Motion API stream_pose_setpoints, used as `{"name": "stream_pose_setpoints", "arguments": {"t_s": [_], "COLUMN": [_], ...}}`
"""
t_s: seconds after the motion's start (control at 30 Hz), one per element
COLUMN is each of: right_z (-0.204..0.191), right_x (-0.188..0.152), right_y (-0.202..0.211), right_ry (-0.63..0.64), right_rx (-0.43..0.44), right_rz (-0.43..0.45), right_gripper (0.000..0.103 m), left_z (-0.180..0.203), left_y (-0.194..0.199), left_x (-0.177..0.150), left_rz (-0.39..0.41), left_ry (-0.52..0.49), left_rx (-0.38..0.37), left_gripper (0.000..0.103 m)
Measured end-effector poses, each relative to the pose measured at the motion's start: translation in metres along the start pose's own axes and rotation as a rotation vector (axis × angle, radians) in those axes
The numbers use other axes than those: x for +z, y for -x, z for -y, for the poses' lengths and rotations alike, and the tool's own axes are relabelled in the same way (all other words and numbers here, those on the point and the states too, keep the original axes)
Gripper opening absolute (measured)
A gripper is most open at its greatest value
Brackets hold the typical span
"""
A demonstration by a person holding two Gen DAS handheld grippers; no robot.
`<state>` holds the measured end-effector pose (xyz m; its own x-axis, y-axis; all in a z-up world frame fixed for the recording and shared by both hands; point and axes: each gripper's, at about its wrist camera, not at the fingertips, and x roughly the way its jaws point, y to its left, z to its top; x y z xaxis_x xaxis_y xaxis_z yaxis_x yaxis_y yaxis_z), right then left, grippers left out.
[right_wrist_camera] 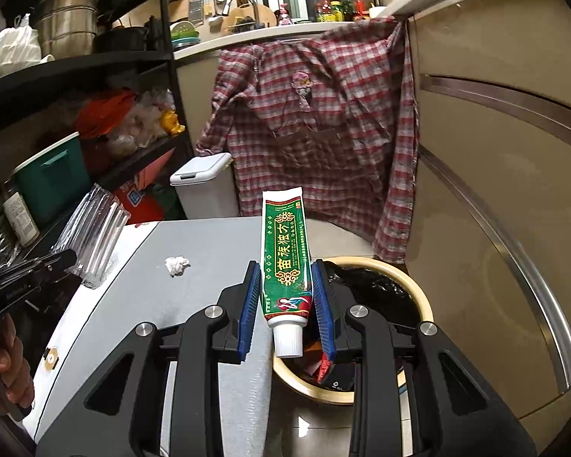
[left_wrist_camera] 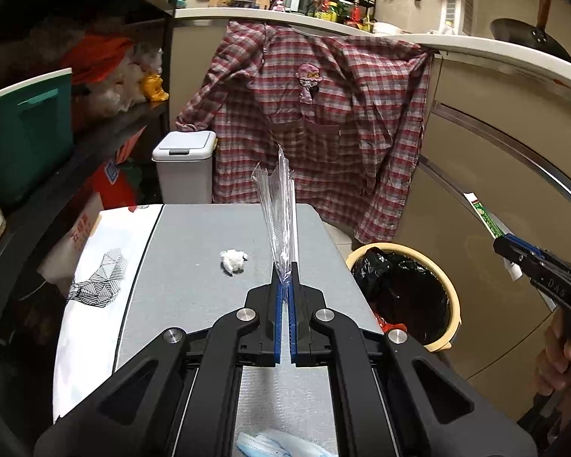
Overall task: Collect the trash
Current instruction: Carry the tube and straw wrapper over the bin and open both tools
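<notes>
Hiding the bin's (right_wrist_camera: 418, 285) near rim: gripped tube (right_wrist_camera: 285, 266).

bin mouth (right_wrist_camera: 418, 289) wide open beside the bench (left_wrist_camera: 194, 236); only a tissue wad (left_wrist_camera: 234, 260) on the bench, cabinets (right_wrist_camera: 495, 190) crowd the right.

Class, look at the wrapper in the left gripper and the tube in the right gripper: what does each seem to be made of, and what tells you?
Wrapper: thin clear plastic film, glossy; the shirt shows through it and it creases. Tube: probably soft plastic or laminate, printed glossy green, with a ribbed white cap.
</notes>
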<state>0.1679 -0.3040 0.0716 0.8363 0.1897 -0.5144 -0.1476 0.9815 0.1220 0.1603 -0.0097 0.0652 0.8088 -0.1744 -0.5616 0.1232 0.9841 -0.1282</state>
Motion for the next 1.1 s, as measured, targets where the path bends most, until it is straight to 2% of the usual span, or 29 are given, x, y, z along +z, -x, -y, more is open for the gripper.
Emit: {"name": "stream_pose_setpoints", "arguments": {"t_s": [0.33, 0.57, 0.9, 1.1], "right_z": [0.023, 0.040, 0.067, 0.074], "right_x": [0.001, 0.007, 0.012, 0.014], "right_y": [-0.014, -0.018, -0.025, -0.030], "right_ry": [-0.036, -0.062, -0.089, -0.074], "right_rx": [-0.022, -0.035, -0.066, -0.083], "right_rz": [-0.019, -0.015, -0.027, -0.035], "right_gripper": [0.028, 0.028, 0.028, 0.028], "left_z": [0.013, 0.041, 0.084, 0.110], "left_y": [-0.013, -0.025, -0.052, -0.067], "left_x": [-0.001, -0.001, 0.000, -0.003], "left_rz": [-0.024, -0.040, -0.059, -0.075], "left_ry": [-0.004, -0.059, -0.058, -0.094], "left_rx": [-0.014, -0.038, -0.087, -0.099], "left_gripper": [0.002, 0.003, 0.002, 0.002]}}
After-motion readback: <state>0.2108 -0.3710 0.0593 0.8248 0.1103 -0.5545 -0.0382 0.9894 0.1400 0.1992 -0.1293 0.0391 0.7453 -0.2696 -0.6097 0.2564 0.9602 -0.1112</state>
